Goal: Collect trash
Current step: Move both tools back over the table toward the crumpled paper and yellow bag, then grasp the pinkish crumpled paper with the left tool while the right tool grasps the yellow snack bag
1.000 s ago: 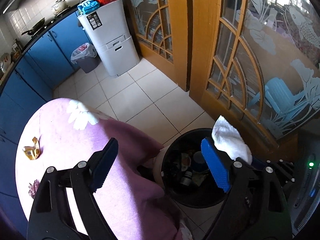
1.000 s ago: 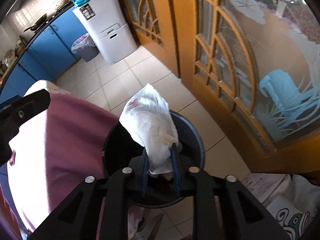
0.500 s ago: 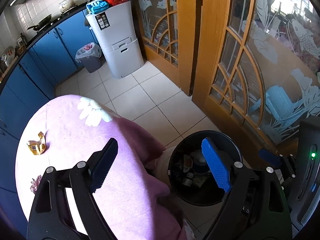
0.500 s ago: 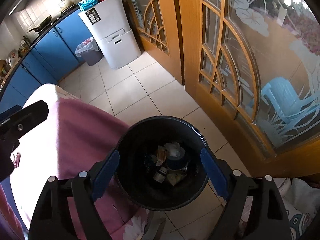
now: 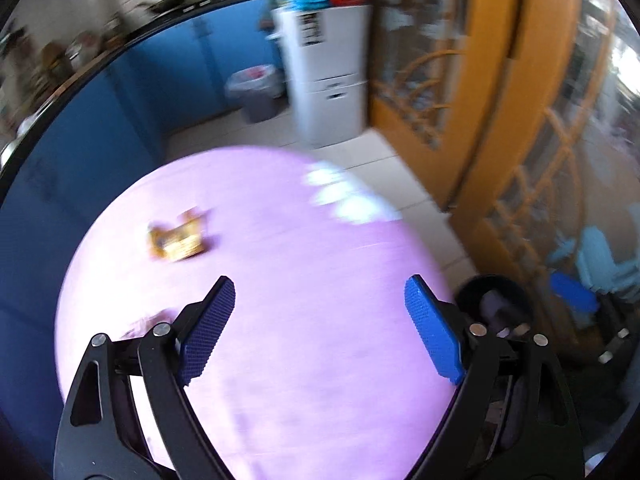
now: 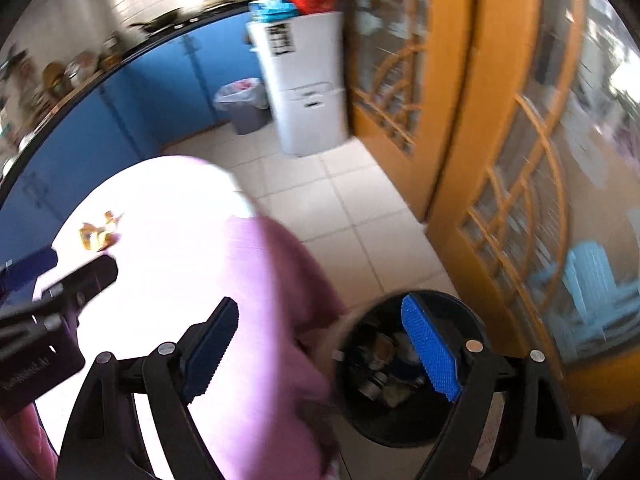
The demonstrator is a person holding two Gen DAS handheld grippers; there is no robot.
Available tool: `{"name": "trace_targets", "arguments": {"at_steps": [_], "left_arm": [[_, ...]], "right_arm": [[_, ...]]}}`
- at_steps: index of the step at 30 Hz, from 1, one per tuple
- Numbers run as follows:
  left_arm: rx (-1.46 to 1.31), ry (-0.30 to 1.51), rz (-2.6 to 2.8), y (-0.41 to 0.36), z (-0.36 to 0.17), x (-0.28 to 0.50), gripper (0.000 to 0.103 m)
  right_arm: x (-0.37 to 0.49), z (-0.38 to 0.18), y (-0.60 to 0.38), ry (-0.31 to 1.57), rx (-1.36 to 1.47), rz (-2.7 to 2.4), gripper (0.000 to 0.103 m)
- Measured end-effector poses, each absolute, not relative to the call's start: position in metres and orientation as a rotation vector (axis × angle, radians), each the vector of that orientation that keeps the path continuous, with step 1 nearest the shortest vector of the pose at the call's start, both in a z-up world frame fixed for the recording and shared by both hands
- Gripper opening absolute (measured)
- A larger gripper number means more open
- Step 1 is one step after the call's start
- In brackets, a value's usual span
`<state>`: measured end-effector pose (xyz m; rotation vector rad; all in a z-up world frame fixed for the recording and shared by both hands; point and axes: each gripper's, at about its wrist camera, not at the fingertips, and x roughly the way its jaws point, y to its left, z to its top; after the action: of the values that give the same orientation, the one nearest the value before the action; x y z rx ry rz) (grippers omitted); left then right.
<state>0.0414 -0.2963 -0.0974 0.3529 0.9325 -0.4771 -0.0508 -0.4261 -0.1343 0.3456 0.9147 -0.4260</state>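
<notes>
Now both grippers' fingers apart, empty: left gripper (image 5: 319, 312) w/ fingers just widened, right gripper (image 6: 320, 332)

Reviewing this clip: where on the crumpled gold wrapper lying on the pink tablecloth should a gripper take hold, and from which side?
Probably from above, jaws straddling the raised, crinkled middle of the crumpled gold wrapper. It lies alone on the pink tablecloth with its folds sticking up, so pinching the bunched centre looks surer than a thin edge. Blur hides finer detail. The open left gripper is nearer.

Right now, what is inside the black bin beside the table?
The black bin holds mixed trash, blurred, nothing identifiable; the right gripper's finger covers part of it.
</notes>
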Motion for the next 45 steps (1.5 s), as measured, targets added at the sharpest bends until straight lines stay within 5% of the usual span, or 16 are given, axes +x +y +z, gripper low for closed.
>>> {"name": "trace_targets", "arguments": {"at_steps": [11,15,20,21,23,27,36,38,45], "left_arm": [[0.283,1.092,-0.294,-0.166,-0.163,0.102,0.086],[0.264,1.135,-0.296,-0.153,-0.178,0.123,0.066],[0.205,1.143,-0.313,-0.137,-0.184,0.142,0.053],[0.194,1.135,-0.308,-0.131,-0.183,0.145,0.040],[0.195,1.128,-0.278,-0.123,-0.183,0.149,0.035],[0.126,1.135,-0.229,-0.095,-0.181,0.164,0.026],[0.035,1.135,-0.142,-0.045,-0.173,0.183,0.025],[0.027,1.135,-0.136,-0.042,-0.172,0.182,0.025],[0.023,1.133,-0.143,-0.047,-0.170,0.181,0.025]], "right_arm": [[0.055,-0.160,-0.317,1.019,0.171,-0.260,0.082],[0.076,-0.158,-0.295,1.021,0.113,-0.255,0.081],[0.105,-0.156,-0.278,1.027,0.094,-0.226,0.081],[0.109,-0.156,-0.275,1.028,0.095,-0.220,0.081],[0.122,-0.160,-0.266,1.031,0.091,-0.189,0.079],[0.149,-0.169,-0.240,1.061,0.058,-0.124,0.060],[0.187,-0.181,-0.213,1.089,0.015,-0.067,0.049],[0.187,-0.182,-0.213,1.090,0.025,-0.051,0.040],[0.168,-0.169,-0.206,1.051,0.009,-0.027,0.037]]}}
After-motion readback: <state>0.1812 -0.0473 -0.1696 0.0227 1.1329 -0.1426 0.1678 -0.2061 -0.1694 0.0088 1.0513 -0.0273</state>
